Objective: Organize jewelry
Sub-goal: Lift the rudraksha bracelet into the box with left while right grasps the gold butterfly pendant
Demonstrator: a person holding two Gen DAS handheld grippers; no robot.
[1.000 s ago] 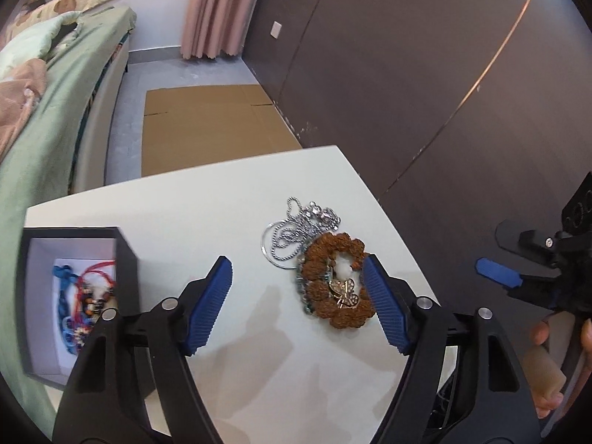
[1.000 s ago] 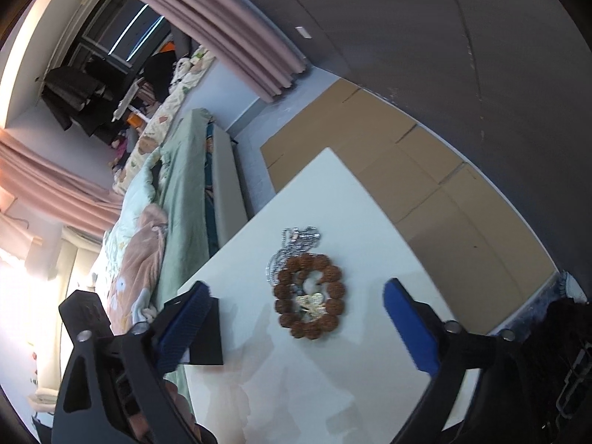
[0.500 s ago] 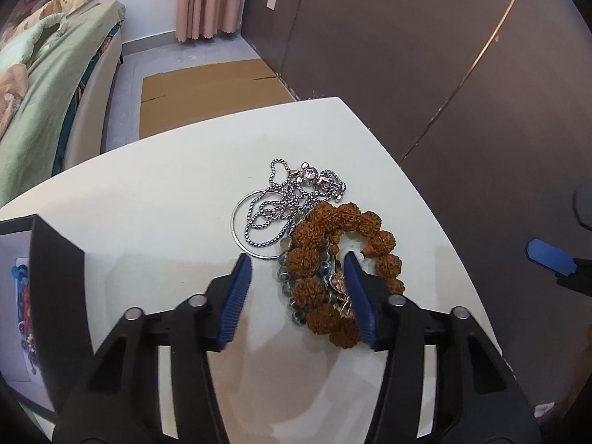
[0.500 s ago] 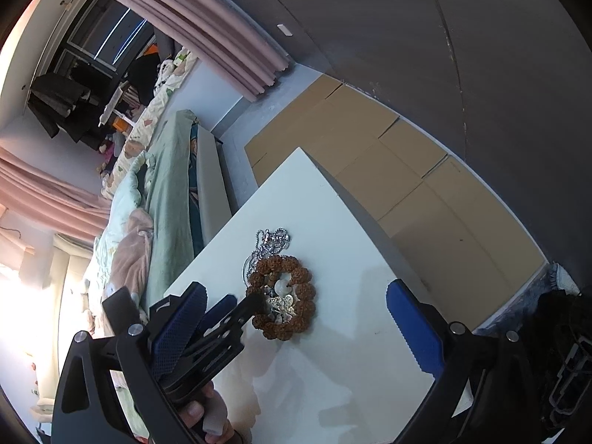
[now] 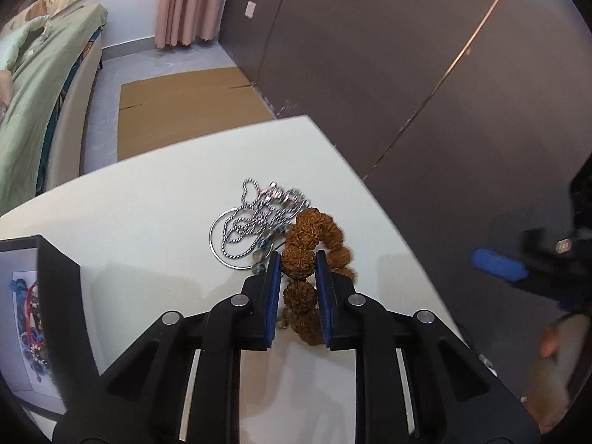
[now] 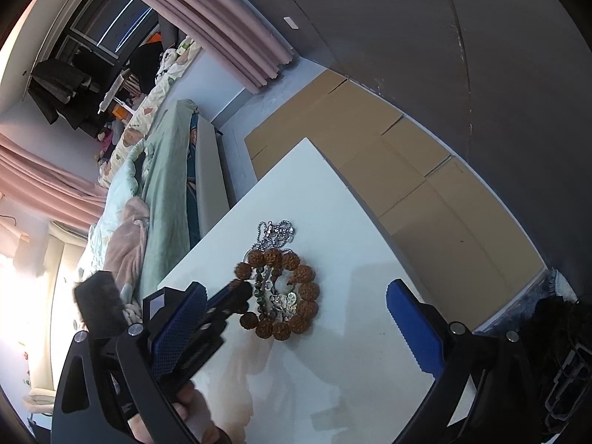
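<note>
A bracelet of large brown seed beads lies on the white table, with a tangle of silver chains and a thin silver ring at its far side. My left gripper is shut on the near beads of the brown bracelet. In the right wrist view the bracelet forms a ring around small metal pieces, and the left gripper reaches it from the left. My right gripper is open wide and empty, above the table's near part.
A black jewelry box with a white lining holds red and blue cords at the table's left edge. Cardboard sheets lie on the floor beyond the table. A bed with green bedding stands at the left. A dark wall runs on the right.
My left gripper moved forward over the brown bracelet and closed its jaws on the near beads. The right gripper stayed open and shifted only slightly.
</note>
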